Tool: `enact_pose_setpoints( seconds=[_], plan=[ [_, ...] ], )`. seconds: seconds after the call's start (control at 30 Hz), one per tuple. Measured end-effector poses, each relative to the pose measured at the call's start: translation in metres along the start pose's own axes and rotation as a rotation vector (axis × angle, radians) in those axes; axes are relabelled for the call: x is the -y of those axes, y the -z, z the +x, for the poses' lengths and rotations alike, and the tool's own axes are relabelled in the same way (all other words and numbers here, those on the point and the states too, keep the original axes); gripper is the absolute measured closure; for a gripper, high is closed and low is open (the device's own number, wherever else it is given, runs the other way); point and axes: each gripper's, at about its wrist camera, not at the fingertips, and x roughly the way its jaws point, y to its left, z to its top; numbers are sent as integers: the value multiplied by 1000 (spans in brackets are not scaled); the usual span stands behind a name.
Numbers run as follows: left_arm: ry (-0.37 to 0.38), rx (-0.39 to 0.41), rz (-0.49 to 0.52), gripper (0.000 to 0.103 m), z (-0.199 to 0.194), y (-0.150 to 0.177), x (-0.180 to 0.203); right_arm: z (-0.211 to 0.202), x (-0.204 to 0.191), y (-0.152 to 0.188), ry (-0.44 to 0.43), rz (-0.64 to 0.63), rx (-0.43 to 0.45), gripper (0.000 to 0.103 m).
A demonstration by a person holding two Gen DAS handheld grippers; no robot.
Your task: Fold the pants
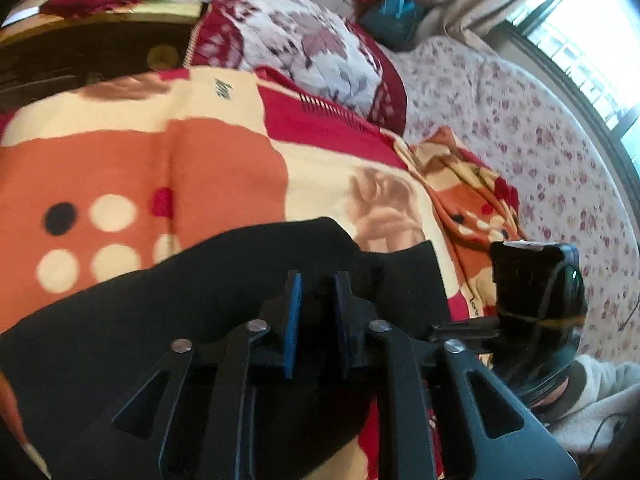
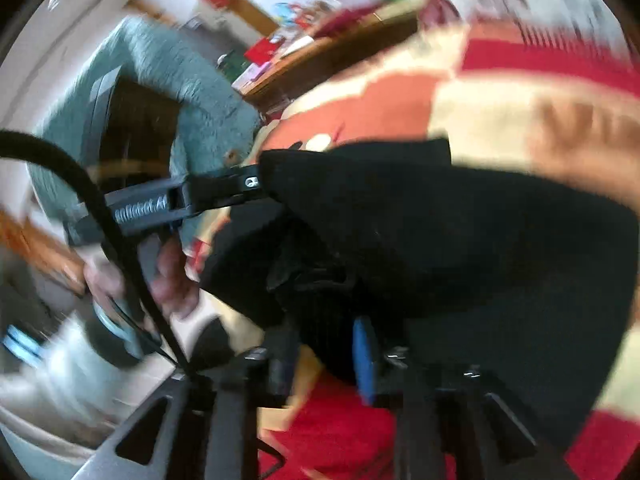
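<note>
Black pants (image 1: pixel 224 280) lie on an orange, cream and red blanket (image 1: pixel 168 168) on a bed. In the left wrist view my left gripper (image 1: pixel 318 280) has its blue pads a small gap apart with black cloth between them. In the blurred right wrist view the pants (image 2: pixel 440 240) are bunched and lifted. My right gripper (image 2: pixel 332 340) has one blue pad (image 2: pixel 364 360) showing, with black cloth against it. The left gripper's body (image 2: pixel 192 196) reaches into the pants from the left there.
A floral pillow (image 1: pixel 304 44) lies at the bed's head. A flowered sheet (image 1: pixel 520 128) covers the right side by a window (image 1: pixel 592 32). The other gripper's body (image 1: pixel 536 292) is at the right. A teal-covered chair (image 2: pixel 160 92) stands left of the bed.
</note>
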Motion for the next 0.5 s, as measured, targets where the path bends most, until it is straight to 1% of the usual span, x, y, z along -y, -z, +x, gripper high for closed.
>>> enact_pose_setpoints(
  seconds=[0.03,0.07,0.1,0.17,0.23,0.27,0.33,0.4,0.5],
  plan=[
    [0,10,-11,49,-7,1,1,-9,-1,-1,-35,-1,27,51],
    [8,29,-23,44,-14,2,3,-23,-7,0,-41,-31,62,51],
    [21,49,-21,42,-21,4,7,-34,-11,2,-44,-54,81,50],
    [26,56,-8,42,-28,8,17,-58,-15,5,-21,-79,117,50],
    [4,48,9,42,-31,13,27,-82,-14,8,52,-102,161,50],
    [-9,43,18,42,-30,16,33,-88,-10,6,88,-107,172,50],
    [-56,24,33,42,-24,26,46,-98,-3,4,199,-121,166,50],
    [-107,-3,54,42,-14,37,58,-103,5,-1,279,-142,159,50],
    [-154,-27,53,42,1,51,67,-102,29,-10,335,-107,135,50]
  ],
)
